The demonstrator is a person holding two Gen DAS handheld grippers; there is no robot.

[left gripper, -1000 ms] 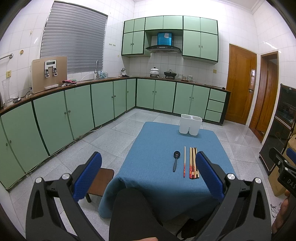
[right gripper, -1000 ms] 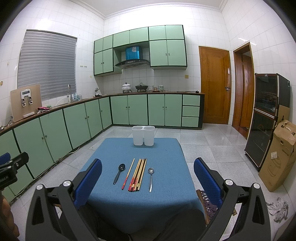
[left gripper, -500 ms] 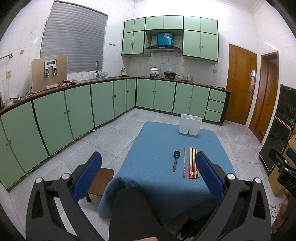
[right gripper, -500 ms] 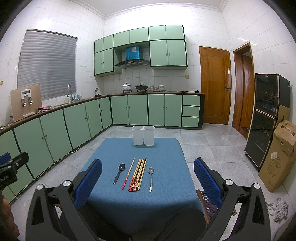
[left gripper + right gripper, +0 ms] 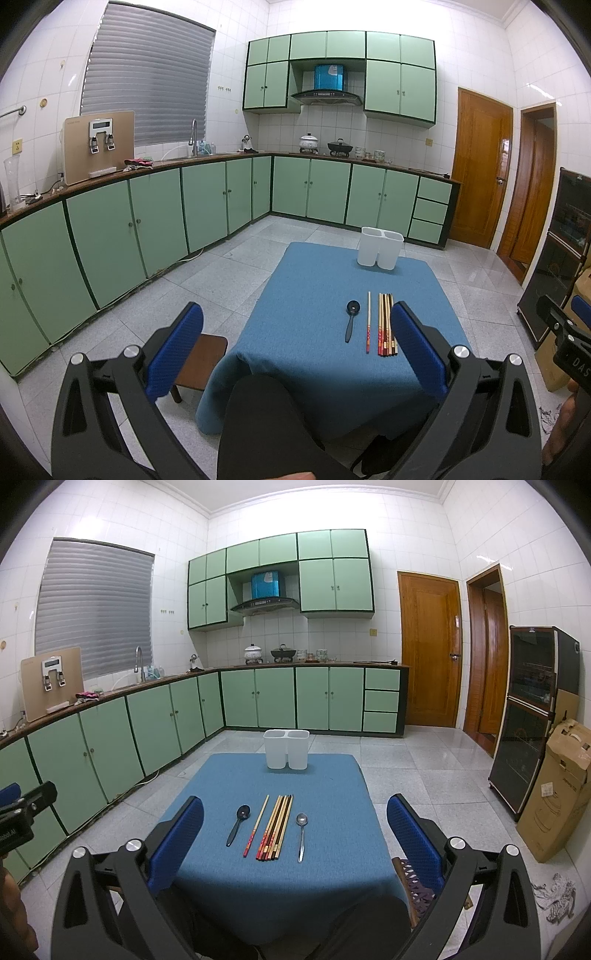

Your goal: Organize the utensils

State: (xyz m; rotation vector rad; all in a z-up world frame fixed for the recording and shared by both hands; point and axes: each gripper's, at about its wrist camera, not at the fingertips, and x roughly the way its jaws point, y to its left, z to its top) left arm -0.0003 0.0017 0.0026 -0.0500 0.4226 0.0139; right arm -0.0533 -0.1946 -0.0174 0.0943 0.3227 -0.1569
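Here, a blue-clothed worktop (image 5: 332,849) carries a row of utensils near its front edge, all lying with their long axes running front to back. From left to right: a black spoon (image 5: 238,824) with its bowl toward the far edge, a single chopstick (image 5: 256,826) with its red end nearest the front edge, a bundle of chopsticks (image 5: 275,828) laid side by side, and a metal spoon (image 5: 301,834), bowl also pointing away. A white two-compartment holder (image 5: 286,748) stands upright at the far edge. The left tongs (image 5: 295,350) and right tongs (image 5: 294,845) both hang wide apart, holding nothing, short of the front edge.
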